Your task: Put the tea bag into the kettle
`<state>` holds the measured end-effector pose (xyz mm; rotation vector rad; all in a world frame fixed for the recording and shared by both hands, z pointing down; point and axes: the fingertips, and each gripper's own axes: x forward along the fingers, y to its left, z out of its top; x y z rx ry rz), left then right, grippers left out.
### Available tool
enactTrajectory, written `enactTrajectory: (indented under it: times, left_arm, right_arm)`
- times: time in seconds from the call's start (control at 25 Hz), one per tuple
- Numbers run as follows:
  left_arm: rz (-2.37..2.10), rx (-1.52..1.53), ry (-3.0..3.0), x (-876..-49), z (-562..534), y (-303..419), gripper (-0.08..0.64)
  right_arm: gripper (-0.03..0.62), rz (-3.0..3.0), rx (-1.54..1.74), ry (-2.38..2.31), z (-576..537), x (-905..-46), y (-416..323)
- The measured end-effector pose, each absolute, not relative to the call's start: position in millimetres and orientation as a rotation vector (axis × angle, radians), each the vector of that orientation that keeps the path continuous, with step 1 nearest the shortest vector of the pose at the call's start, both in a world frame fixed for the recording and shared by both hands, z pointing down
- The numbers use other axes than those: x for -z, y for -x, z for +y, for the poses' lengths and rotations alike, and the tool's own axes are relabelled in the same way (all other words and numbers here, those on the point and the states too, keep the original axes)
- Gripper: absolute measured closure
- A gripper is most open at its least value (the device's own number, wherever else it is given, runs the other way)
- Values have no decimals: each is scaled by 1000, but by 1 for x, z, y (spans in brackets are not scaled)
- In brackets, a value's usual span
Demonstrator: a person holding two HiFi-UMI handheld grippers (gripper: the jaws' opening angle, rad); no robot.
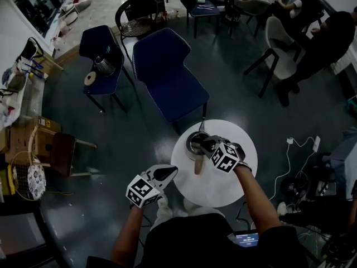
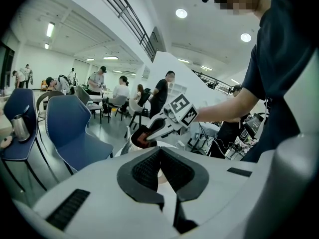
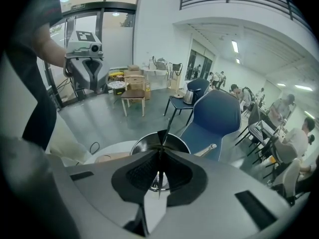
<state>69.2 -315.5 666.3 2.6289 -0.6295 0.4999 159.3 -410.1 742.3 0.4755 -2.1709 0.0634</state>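
Observation:
A steel kettle point(image 1: 195, 142) with a wooden handle point(image 1: 198, 165) stands open on the round white table point(image 1: 223, 186). My right gripper point(image 1: 205, 144) hangs just over its mouth. In the right gripper view the jaws point(image 3: 160, 151) are pinched on a thin tea bag point(image 3: 159, 179), whose string sticks up above the kettle's dark opening point(image 3: 149, 144). The spout point(image 3: 209, 149) points right. My left gripper point(image 1: 169, 172) waits at the table's left edge, apart from the kettle. Its pads point(image 2: 147, 171) meet at the tips with nothing between them. It looks toward the right gripper point(image 2: 144, 137).
A blue chair point(image 1: 167, 74) stands just behind the table. A second blue chair point(image 1: 100, 66) carries a metal jug and a tape roll. A wooden stool point(image 1: 62, 152) and a racket point(image 1: 28, 180) are at the left. Cables point(image 1: 295, 149) lie at the right, with seated people beyond.

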Motion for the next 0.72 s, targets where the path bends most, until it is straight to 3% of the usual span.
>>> enactTrajectory:
  times: [0.72]
  left_arm:
    - [-641, -479, -2597, -674, -321, -65, 543]
  right_arm:
    - [549, -2140, -67, -427, -410, -761, -152]
